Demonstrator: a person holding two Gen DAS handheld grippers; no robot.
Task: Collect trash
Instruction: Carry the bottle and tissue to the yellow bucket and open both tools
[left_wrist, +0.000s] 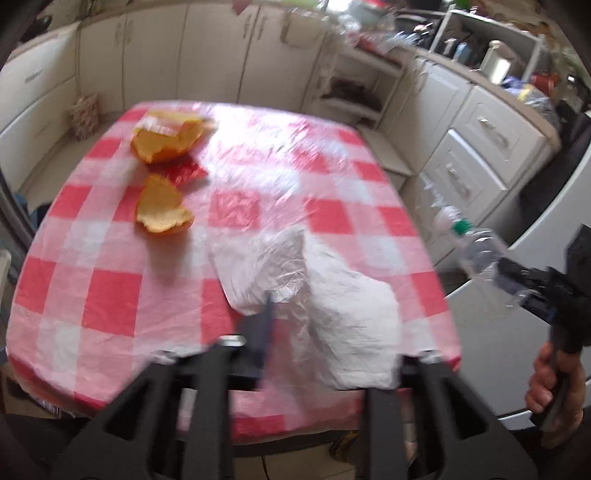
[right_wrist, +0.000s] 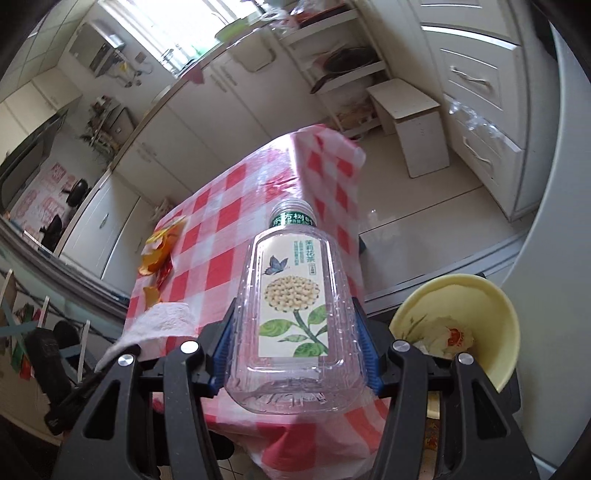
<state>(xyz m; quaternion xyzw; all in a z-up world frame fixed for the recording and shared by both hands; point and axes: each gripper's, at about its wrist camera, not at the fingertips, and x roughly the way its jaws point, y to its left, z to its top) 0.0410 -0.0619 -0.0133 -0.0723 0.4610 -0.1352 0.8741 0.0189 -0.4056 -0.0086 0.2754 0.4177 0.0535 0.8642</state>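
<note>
Nearest: right gripper, jaws pinching clear plastic tea bottle beside yellow bowl. Left gripper, jaws spread over crumpled white tissue on checked table. Risk: smooth bottle slipping, dropping outside.

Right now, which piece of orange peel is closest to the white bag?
The smaller orange peel, lying alone nearer the white bag. The bigger orange peel sits farther back on the checked table, beyond a red wrapper.
</note>
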